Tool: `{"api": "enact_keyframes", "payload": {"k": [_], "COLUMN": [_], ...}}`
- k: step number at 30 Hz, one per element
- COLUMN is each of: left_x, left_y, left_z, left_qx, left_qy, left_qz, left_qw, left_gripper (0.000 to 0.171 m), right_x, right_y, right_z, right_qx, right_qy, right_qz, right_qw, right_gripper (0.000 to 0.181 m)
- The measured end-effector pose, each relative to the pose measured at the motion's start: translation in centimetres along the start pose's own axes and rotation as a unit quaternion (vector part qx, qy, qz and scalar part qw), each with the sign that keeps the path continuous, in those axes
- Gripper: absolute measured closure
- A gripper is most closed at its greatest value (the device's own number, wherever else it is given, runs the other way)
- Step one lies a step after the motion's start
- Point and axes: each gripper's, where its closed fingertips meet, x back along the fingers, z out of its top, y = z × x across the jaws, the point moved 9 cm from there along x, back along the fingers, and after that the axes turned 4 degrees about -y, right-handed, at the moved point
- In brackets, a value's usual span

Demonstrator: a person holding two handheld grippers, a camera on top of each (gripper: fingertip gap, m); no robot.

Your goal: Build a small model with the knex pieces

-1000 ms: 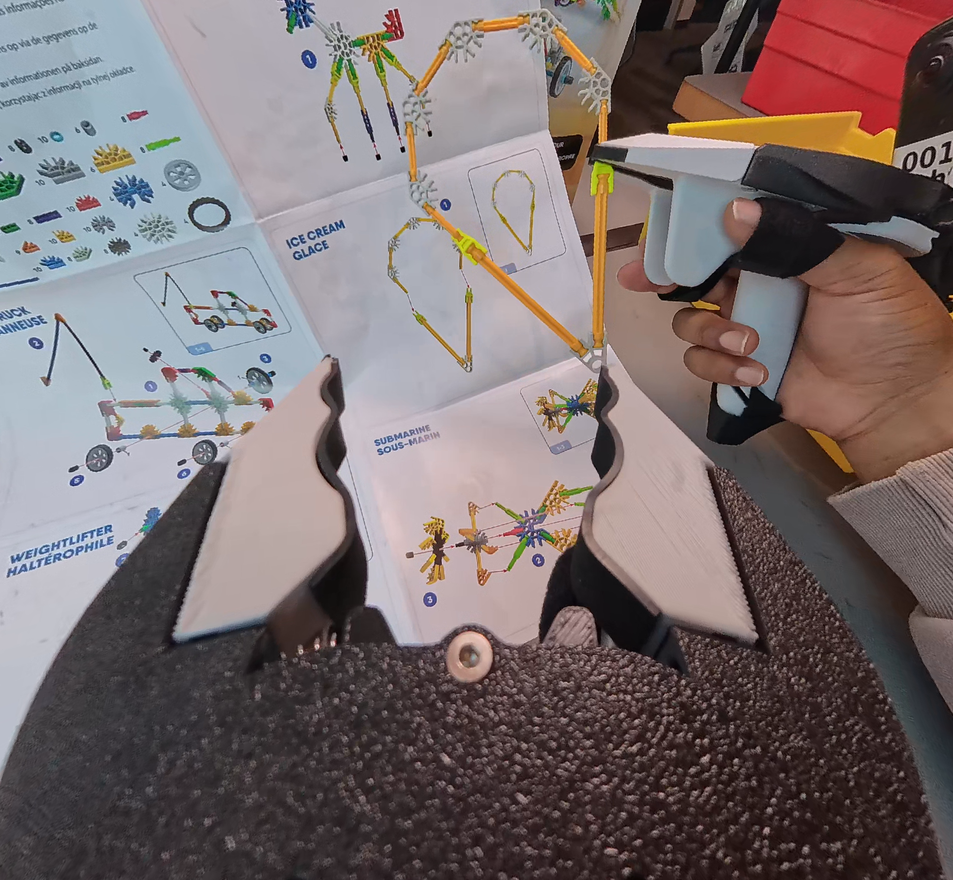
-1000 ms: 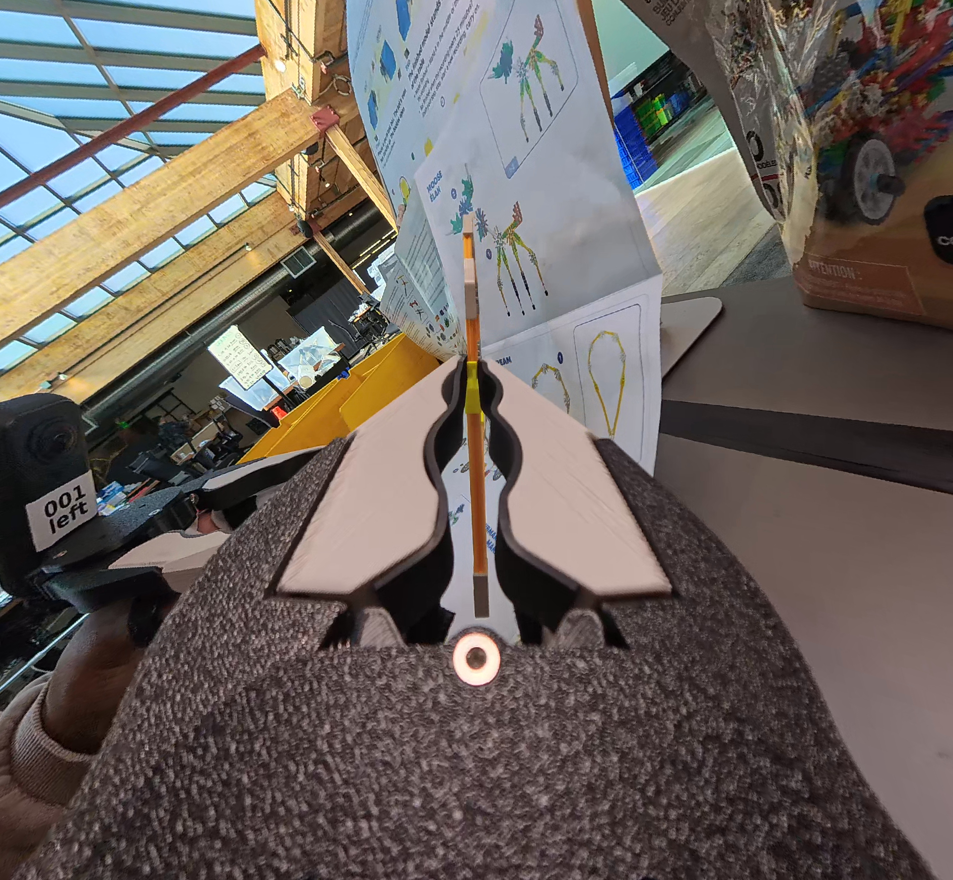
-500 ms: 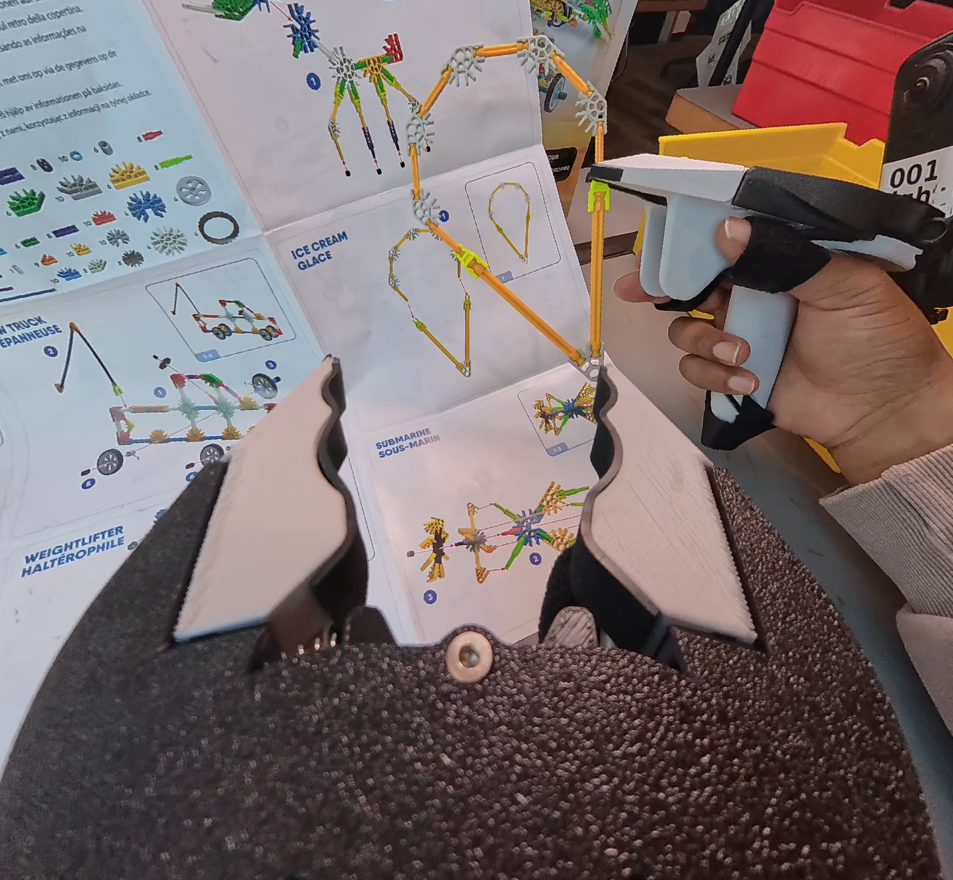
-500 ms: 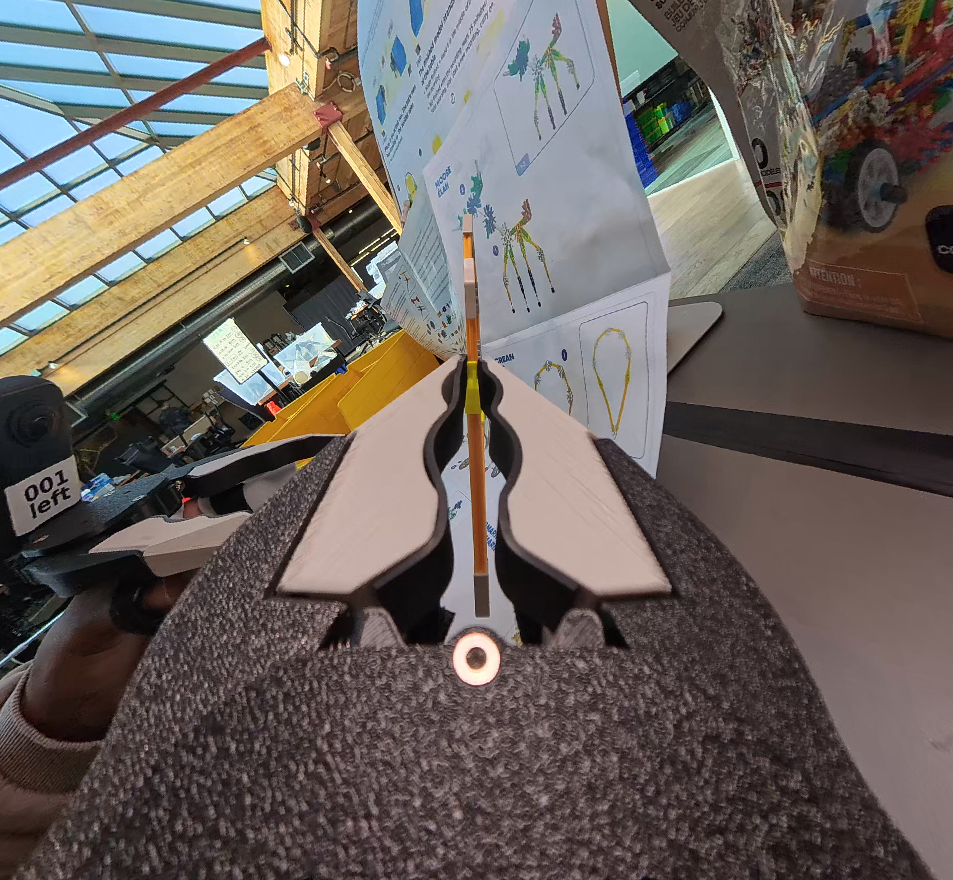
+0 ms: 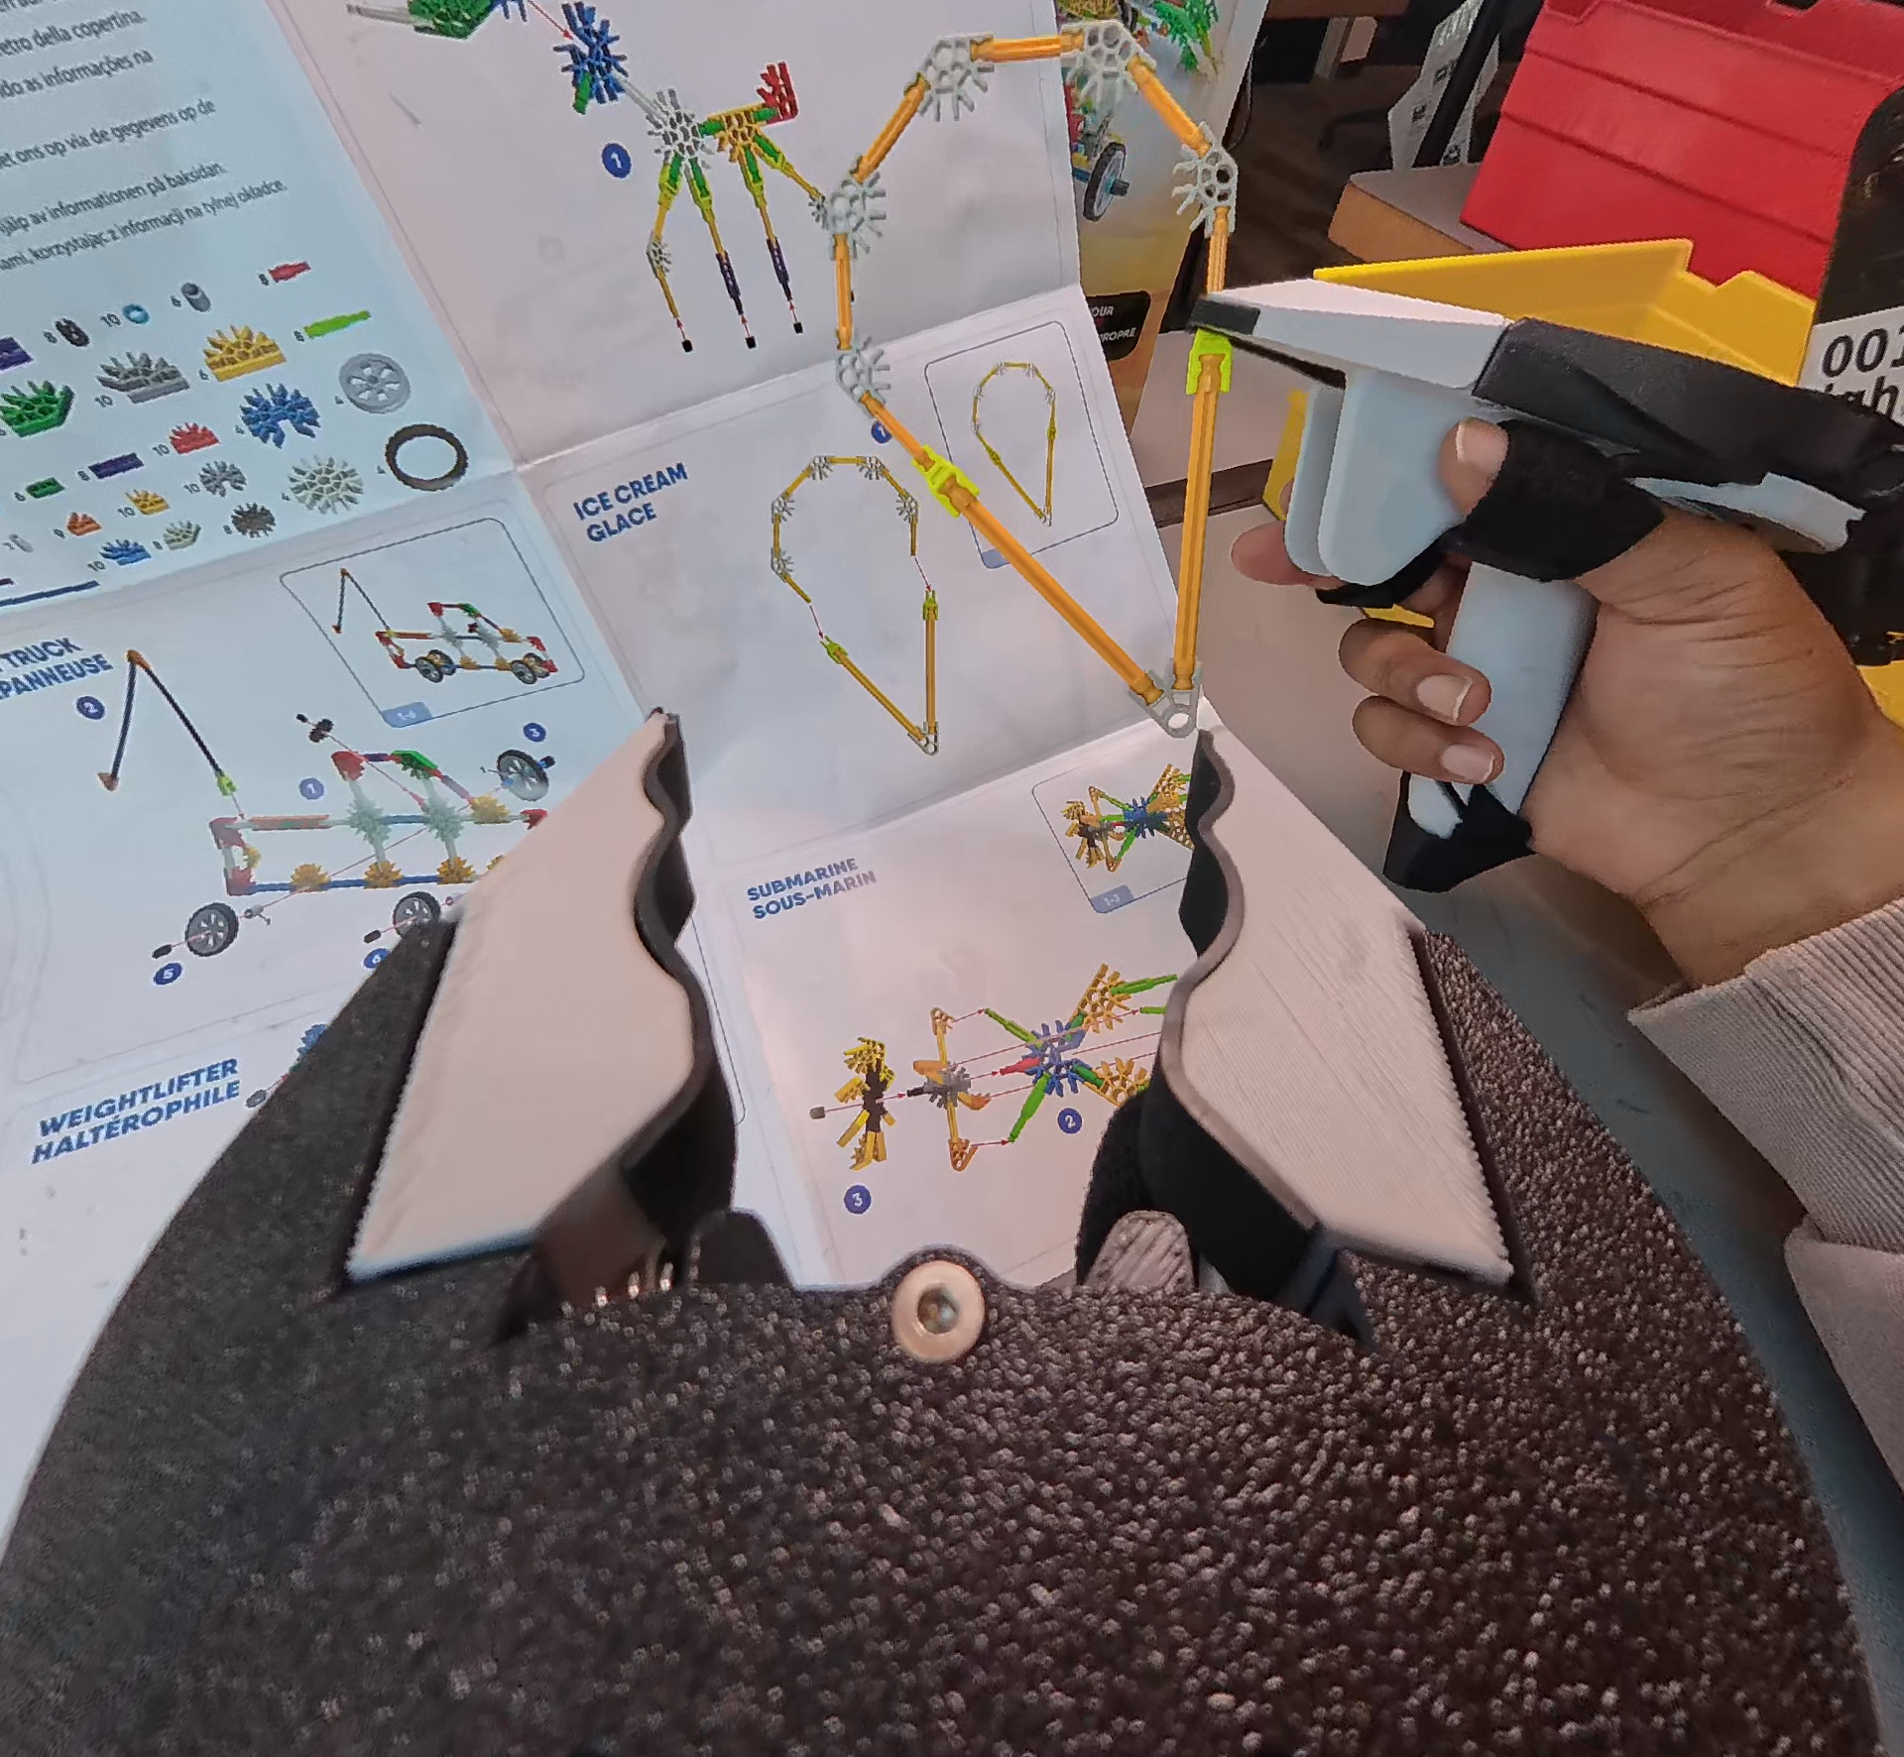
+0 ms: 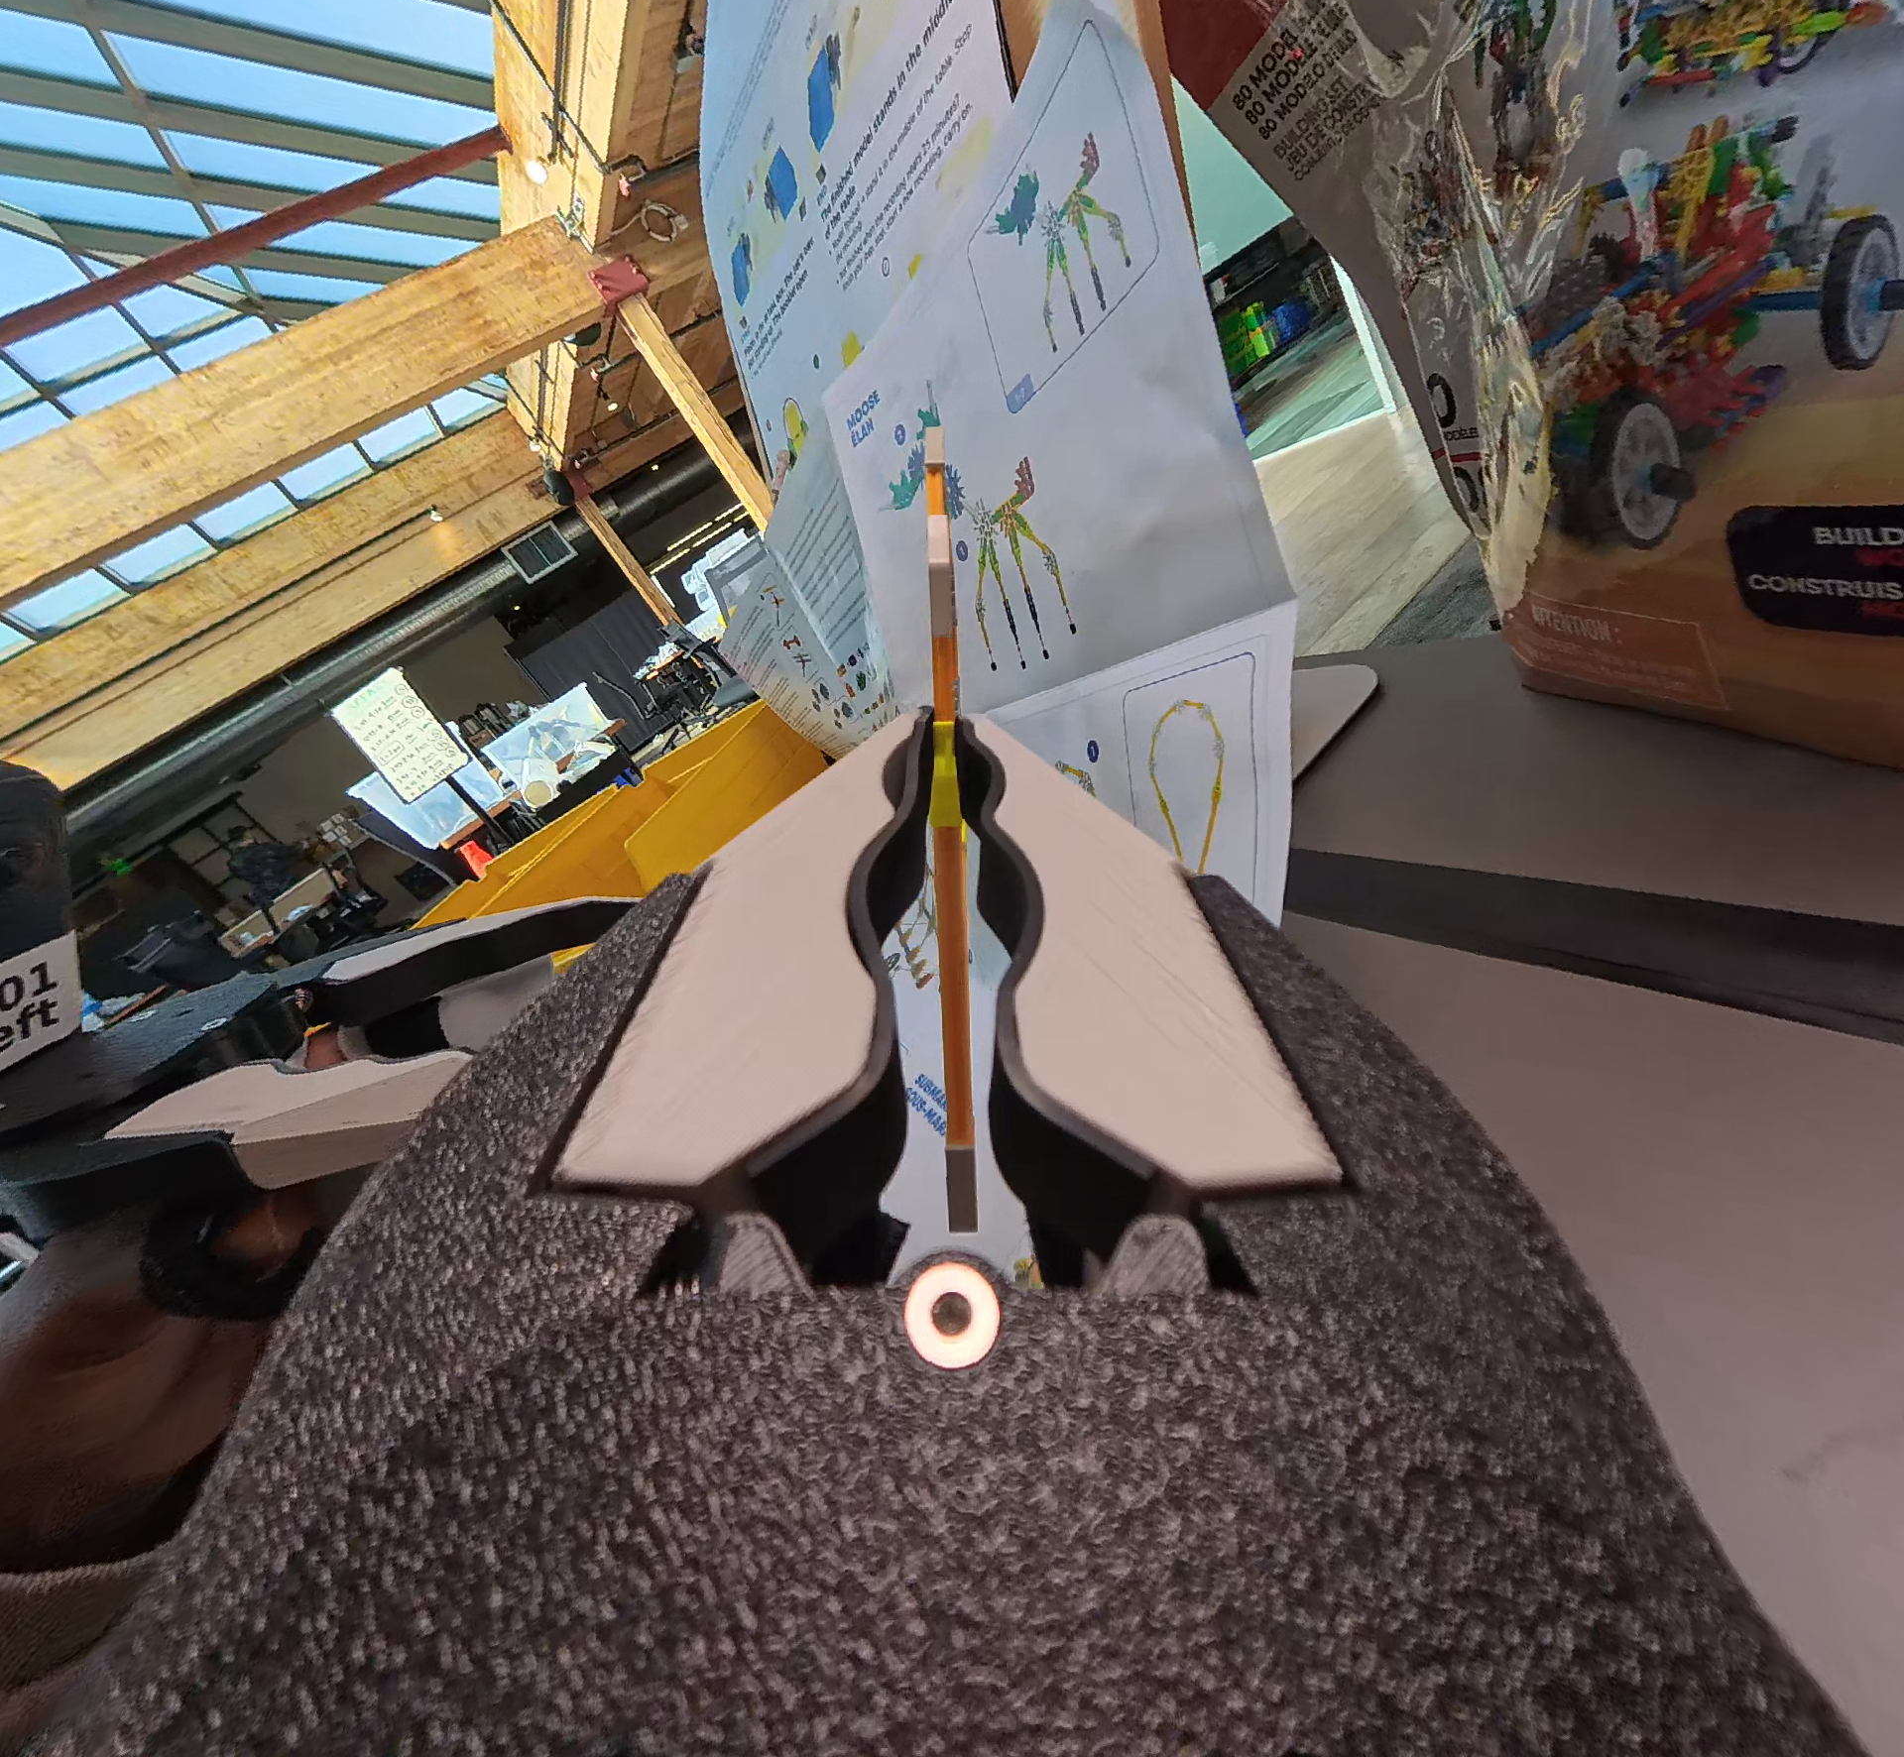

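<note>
**Right gripper pinches the rod loop; left gripper gapes below it**

Left wrist view: my left gripper (image 5: 932,780) is spread wide with nothing between its fingers, over the leaflet (image 5: 639,595). The loop (image 5: 1041,564) of orange rods and grey connectors hangs just above my right fingertip, its bottom connector near it. My right gripper (image 5: 1211,327) pinches the loop's right rod beside a yellow-green clip.

Right wrist view: my right gripper (image 6: 943,729) is clamped on the loop (image 6: 948,935), seen edge-on, leaflet (image 6: 1123,492) behind, box (image 6: 1649,265) on the table (image 6: 1597,1141) to the right.
</note>
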Motion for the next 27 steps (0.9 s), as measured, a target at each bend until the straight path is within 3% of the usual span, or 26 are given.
{"api": "enact_keyframes", "payload": {"k": [27], "left_x": [-0.20], "left_y": [-0.76], "left_z": [-0.06], "left_qx": [0.003], "left_qy": [-0.001], "left_qz": [0.007], "left_qw": [1.000], "left_gripper": [0.078], "right_x": [0.58], "right_y": [-0.68], "right_z": [-0.77], "right_qx": [0.022], "right_qy": [-0.015], "right_qz": [-0.018], "right_qw": [0.999], "right_gripper": [0.178]}}
